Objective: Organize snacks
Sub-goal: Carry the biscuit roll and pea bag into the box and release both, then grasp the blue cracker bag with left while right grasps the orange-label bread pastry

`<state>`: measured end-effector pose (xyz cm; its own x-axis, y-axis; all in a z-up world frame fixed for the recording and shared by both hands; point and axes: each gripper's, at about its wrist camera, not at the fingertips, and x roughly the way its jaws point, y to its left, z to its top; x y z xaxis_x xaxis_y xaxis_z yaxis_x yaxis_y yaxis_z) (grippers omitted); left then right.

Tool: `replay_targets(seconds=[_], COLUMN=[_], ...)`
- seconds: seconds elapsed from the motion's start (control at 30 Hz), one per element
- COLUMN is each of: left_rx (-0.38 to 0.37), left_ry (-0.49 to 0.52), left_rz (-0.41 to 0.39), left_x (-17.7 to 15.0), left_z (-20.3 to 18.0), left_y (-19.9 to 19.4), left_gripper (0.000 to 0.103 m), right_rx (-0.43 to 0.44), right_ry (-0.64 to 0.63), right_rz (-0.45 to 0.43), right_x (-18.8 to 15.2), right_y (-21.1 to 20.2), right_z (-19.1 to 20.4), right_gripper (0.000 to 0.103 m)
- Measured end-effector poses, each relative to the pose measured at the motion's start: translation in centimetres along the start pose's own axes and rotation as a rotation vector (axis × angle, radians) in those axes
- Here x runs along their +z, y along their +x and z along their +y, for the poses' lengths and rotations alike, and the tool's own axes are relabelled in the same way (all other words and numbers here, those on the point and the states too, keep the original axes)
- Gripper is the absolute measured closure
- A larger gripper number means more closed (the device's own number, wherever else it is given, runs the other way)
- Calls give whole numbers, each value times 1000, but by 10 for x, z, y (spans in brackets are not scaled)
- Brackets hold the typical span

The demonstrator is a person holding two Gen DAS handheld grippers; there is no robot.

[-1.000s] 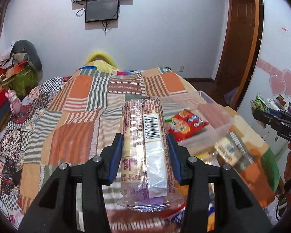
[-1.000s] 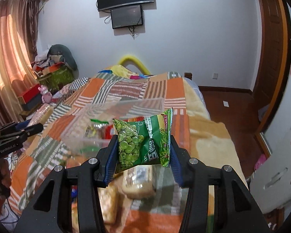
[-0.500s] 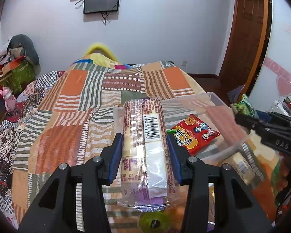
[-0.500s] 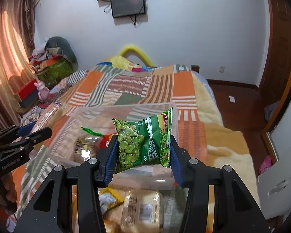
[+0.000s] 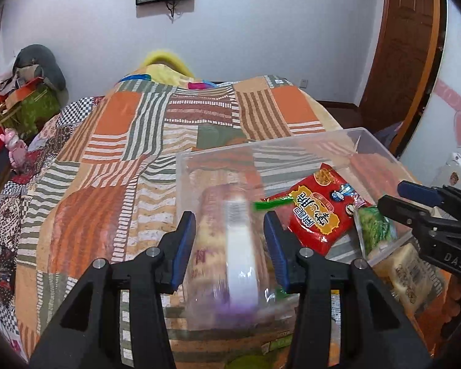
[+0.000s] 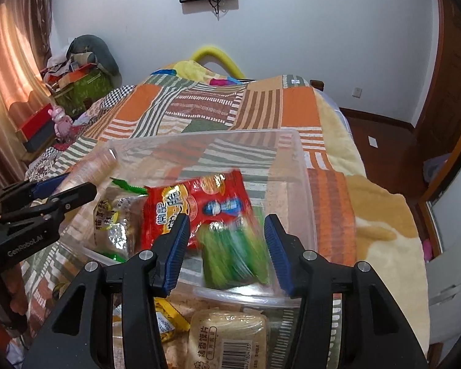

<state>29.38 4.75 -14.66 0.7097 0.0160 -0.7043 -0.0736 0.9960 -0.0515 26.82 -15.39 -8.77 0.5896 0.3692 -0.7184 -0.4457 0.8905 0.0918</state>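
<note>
A clear plastic bin point(image 5: 261, 146) point(image 6: 199, 135) sits on the patchwork bed. Inside it lies a red snack bag point(image 5: 316, 212) point(image 6: 196, 206). My left gripper point(image 5: 229, 224) point(image 6: 76, 184) hangs over the bin's left part, its jaws opening. A long cracker roll point(image 5: 227, 246) is blurred between them with gaps to both pads. My right gripper point(image 6: 226, 221) point(image 5: 399, 198) is over the bin's near right part, jaws opening too. The green pea bag point(image 6: 233, 252) point(image 5: 375, 224) is blurred between them, clear of the left pad.
A brown-labelled bag point(image 6: 113, 215) lies in the bin's left side. In front of the bin lie a bread packet point(image 6: 227, 338) point(image 5: 411, 273) and a yellow packet point(image 6: 169, 319). Boxes and a pink toy point(image 6: 60, 121) stand left of the bed.
Both grippers moved forward and down over the bin. Their jaws widened, and the cracker roll and green pea bag went from firmly pinched to loose and blurred between the pads.
</note>
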Motion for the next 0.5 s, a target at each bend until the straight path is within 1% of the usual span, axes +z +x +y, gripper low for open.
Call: replay_targets(seconds=[0.1,0.2,0.33,0.4,0.43,0.5], left_rx=[-11,-16,-47,-67,-75,-82], left_ry=[-14,0,19,27,31,43], left_rz=[-10,-35,-55,-62,-65,-70], left_x=[0,-1,-4,-10,-14,-24], left_z=[1,-1,-6,-9,-11,-14], left_y=[-9,-28,-59,-76,-83,-99], left_gripper=[51,49,45,37,35,27], right_rx=[6,6,8,15,18,19], right_ry=[6,3,3,2,0,-9], right_rz=[3,-13,-49,-68,-77,-102], right_x=[1,3,1,-3,-4,-11], right_y=[-5,-13,-34,-50,-56,-74], right_z=[-2,-1,-1,-2,0,2], right_gripper=[49,43,41,40,39,36])
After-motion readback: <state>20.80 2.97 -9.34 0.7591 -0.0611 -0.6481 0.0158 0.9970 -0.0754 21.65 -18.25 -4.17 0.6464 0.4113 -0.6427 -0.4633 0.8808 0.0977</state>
